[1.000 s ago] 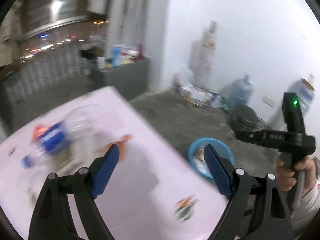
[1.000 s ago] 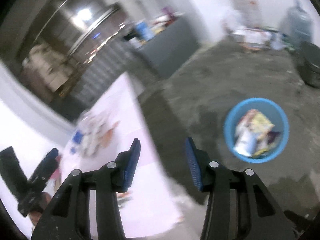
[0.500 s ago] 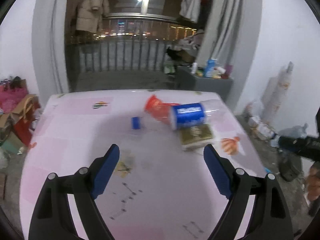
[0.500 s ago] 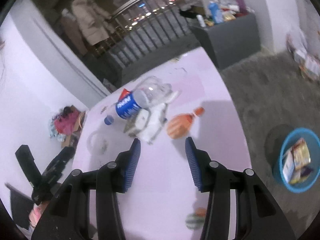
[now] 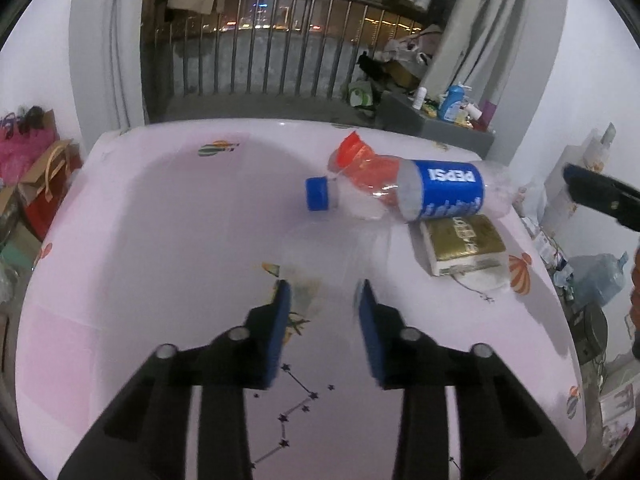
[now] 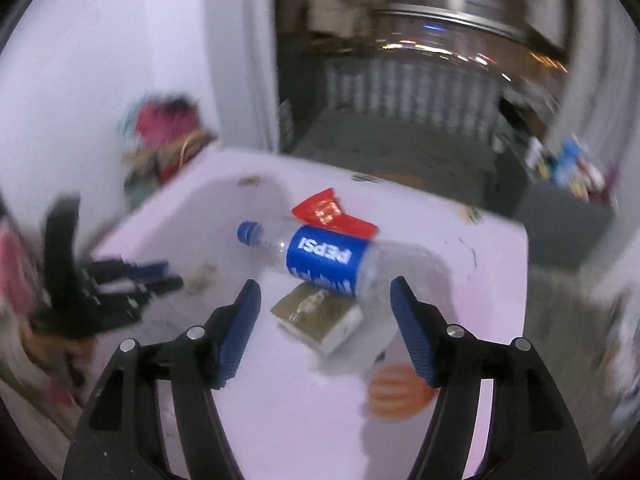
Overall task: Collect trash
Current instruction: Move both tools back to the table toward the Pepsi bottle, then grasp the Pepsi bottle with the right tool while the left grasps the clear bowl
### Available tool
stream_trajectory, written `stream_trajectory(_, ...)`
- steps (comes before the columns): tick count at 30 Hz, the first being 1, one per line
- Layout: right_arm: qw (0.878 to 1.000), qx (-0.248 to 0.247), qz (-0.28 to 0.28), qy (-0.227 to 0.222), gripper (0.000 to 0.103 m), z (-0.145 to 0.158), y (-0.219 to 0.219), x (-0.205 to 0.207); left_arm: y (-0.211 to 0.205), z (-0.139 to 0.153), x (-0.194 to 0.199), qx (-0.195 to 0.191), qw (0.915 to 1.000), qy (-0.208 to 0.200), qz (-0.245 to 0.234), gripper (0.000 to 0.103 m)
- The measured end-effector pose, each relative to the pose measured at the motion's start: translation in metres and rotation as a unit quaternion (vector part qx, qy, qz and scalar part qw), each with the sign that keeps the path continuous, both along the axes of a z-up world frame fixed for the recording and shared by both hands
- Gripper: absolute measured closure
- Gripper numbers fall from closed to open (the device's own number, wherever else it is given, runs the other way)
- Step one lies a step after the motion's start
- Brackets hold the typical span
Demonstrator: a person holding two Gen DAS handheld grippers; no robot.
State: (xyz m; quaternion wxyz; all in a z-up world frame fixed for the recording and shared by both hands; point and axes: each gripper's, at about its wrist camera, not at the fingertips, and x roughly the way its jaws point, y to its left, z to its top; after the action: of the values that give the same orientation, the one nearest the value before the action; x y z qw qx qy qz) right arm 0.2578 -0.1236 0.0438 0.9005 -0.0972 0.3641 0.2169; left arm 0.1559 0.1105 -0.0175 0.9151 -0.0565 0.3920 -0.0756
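A clear Pepsi bottle (image 5: 420, 196) with a blue cap lies on the pink table (image 5: 160, 220). A red wrapper (image 5: 356, 160) lies behind it and a gold packet (image 5: 464, 244) in front of it. A clear crumpled plastic wrapper (image 5: 320, 268) lies just ahead of my left gripper (image 5: 323, 296), whose jaws stand a narrow gap apart with its near edge between them. My right gripper (image 6: 325, 304) is open above the gold packet (image 6: 316, 312), near the bottle (image 6: 324, 260) and red wrapper (image 6: 328, 216). The left gripper shows blurred at the left of the right wrist view (image 6: 160, 276).
A balcony railing (image 5: 280, 60) stands beyond the table. Bags (image 5: 36, 168) sit on the floor at left. A grey cabinet (image 5: 440, 124) with bottles stands at back right. A water jug (image 5: 600, 276) is on the floor at right.
Both grippers have swung from the floor and blue bin to the table. The left jaws have narrowed over the clear wrapper. The right jaws have opened wider near the bottle.
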Motion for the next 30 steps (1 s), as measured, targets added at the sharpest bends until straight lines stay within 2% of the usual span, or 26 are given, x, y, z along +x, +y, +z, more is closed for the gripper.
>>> stream_trajectory(3, 0.998, -0.047, 0.049, 0.009, 0.038, -0.008, 0.019, 0.027, 0.005, -0.003, 0.005, -0.001, 1.0, 0.003, 0.006, 0.084)
stream_trajectory(8, 0.983, -0.13, 0.124, 0.035, 0.038, -0.035, 0.051, 0.063, 0.009, -0.007, 0.014, -0.002, 0.9999, 0.01, 0.01, 0.092)
stream_trajectory(14, 0.967, -0.177, 0.172, 0.065, 0.038, -0.057, 0.072, 0.09, 0.014, -0.007, 0.015, 0.001, 0.9998, 0.011, 0.018, 0.095)
stream_trajectory(16, 0.962, -0.199, 0.176, 0.063, 0.038, -0.063, 0.077, 0.095, 0.014, -0.008, 0.016, 0.005, 0.9998, 0.01, 0.019, 0.096)
stream_trajectory(23, 0.958, -0.217, 0.175, 0.069, 0.036, -0.063, 0.074, 0.095, 0.019, -0.008, 0.019, 0.001, 0.9996, 0.004, 0.03, 0.098)
stream_trajectory(26, 0.952, -0.244, 0.176, 0.056, 0.035, -0.072, 0.081, 0.096, 0.02, -0.007, 0.018, -0.001, 0.9994, 0.001, 0.034, 0.098)
stream_trajectory(30, 0.948, -0.264, 0.176, 0.036, 0.038, -0.072, 0.084, 0.087, 0.023, -0.003, 0.015, -0.005, 0.9992, -0.003, 0.04, 0.098)
